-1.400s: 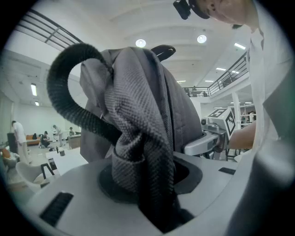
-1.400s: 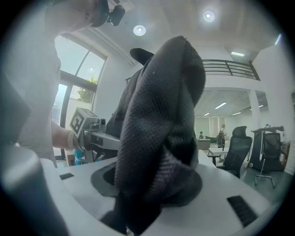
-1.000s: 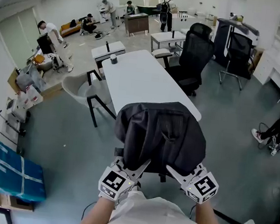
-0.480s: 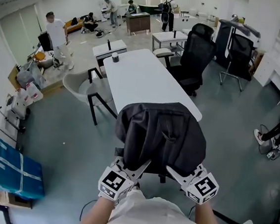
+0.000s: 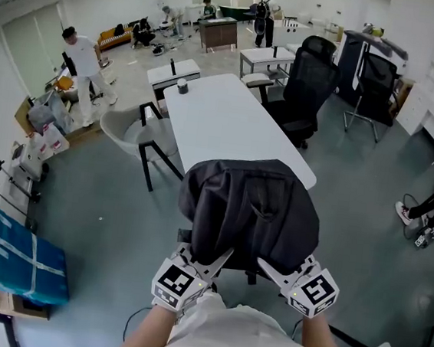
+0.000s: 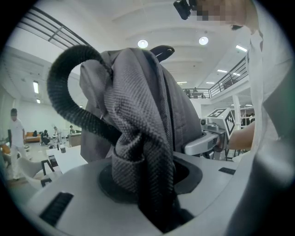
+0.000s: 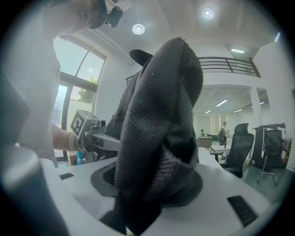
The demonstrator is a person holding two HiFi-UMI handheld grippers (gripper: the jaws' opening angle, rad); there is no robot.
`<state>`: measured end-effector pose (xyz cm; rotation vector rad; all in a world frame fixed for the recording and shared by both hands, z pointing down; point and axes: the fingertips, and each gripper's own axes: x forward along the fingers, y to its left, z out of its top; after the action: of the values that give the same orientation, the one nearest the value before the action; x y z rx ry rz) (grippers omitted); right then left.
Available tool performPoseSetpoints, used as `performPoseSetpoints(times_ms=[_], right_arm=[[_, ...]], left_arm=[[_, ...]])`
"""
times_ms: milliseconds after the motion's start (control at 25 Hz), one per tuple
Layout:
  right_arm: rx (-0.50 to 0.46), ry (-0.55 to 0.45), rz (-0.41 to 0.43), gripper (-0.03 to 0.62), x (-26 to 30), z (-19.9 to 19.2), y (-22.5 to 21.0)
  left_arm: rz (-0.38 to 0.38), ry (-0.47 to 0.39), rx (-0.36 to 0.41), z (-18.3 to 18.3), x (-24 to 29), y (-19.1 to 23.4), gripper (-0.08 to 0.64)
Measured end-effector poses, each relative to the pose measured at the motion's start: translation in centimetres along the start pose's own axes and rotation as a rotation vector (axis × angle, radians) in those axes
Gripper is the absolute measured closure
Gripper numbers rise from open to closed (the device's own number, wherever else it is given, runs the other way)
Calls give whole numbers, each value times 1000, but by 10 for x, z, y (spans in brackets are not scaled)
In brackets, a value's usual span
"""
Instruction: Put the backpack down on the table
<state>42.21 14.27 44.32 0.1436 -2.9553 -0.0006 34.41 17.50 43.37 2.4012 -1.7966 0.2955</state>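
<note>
Only the person (image 5: 80, 48) at far left has walked on; your hold stays. At the table's (image 5: 222, 123) near edge hangs the backpack (image 5: 248, 207), your left gripper (image 5: 222, 257) and right gripper (image 5: 267, 264) each clenched on its fabric.

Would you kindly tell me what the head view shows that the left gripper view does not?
Only the head view: the black office chairs, the blue package, and the white table's full length. Only the left gripper view: the left hand-held gripper's jaws pinching backpack fabric, and the curved strap. Both: the backpack and the right hand-held gripper.
</note>
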Motion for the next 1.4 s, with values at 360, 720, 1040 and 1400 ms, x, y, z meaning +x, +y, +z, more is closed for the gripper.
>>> performPoseSetpoints(times_ms=[360, 720, 1040, 1400], right_arm=[[2, 5, 14, 376, 2, -3, 3], [0, -15, 78, 376, 24, 4, 15], [2, -8, 126, 377, 75, 7, 31], [1, -3, 152, 377, 191, 30, 60]], left_arm=[[16, 3, -8, -4, -2, 1, 399], [79, 21, -15, -6, -23, 17, 399], [124, 33, -32, -21, -49, 62, 399], [146, 18, -30, -28, -99, 171, 399]])
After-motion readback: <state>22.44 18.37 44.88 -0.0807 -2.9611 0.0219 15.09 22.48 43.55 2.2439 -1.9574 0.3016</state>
